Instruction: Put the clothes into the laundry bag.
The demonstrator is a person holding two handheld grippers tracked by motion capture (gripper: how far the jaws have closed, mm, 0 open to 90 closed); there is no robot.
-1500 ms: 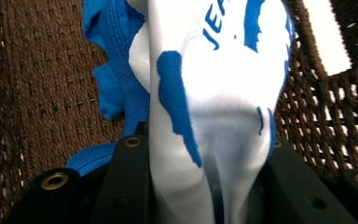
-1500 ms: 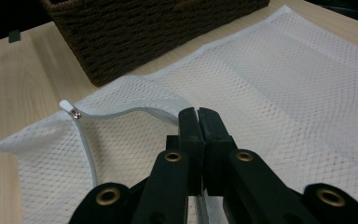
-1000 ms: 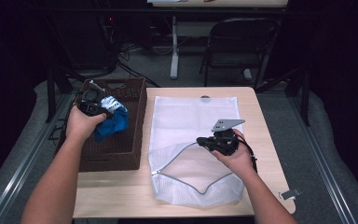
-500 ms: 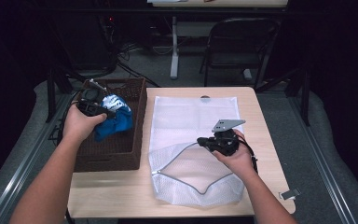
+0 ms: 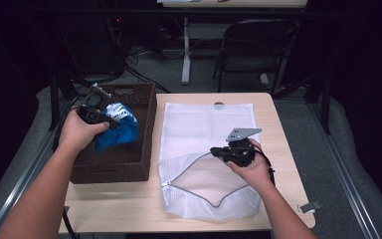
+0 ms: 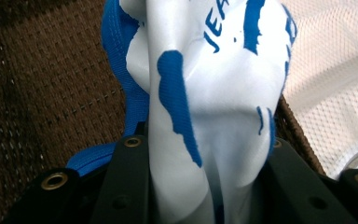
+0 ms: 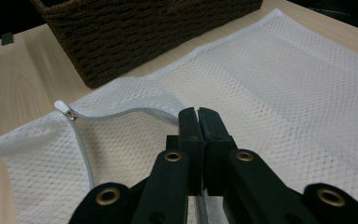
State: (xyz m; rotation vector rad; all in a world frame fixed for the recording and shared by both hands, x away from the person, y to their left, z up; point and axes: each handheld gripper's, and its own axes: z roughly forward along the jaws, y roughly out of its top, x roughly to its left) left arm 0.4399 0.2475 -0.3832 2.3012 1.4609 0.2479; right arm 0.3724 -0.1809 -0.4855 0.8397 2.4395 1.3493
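My left gripper (image 5: 95, 115) is shut on a blue and white cloth (image 5: 119, 130) and holds it bunched above the brown wicker basket (image 5: 110, 172). In the left gripper view the cloth (image 6: 214, 93) is pinched between the black jaws and hangs in front of the basket's weave (image 6: 37, 84). My right gripper (image 5: 220, 152) is shut on the upper lip of a white mesh laundry bag (image 5: 204, 124) and lifts the zipper opening. In the right gripper view its jaws (image 7: 198, 114) meet on the bag's zipper edge (image 7: 121, 109).
The basket stands at the left of the light wooden table (image 5: 278, 129), the mesh bag flat in the middle. The zipper pull (image 7: 70, 114) lies at the opening's end near the basket. A folding chair (image 5: 253, 45) stands on the floor beyond the table.
My left hand has lifted the cloth slightly higher over the basket. The right gripper and the bag's raised lip have stayed in place.
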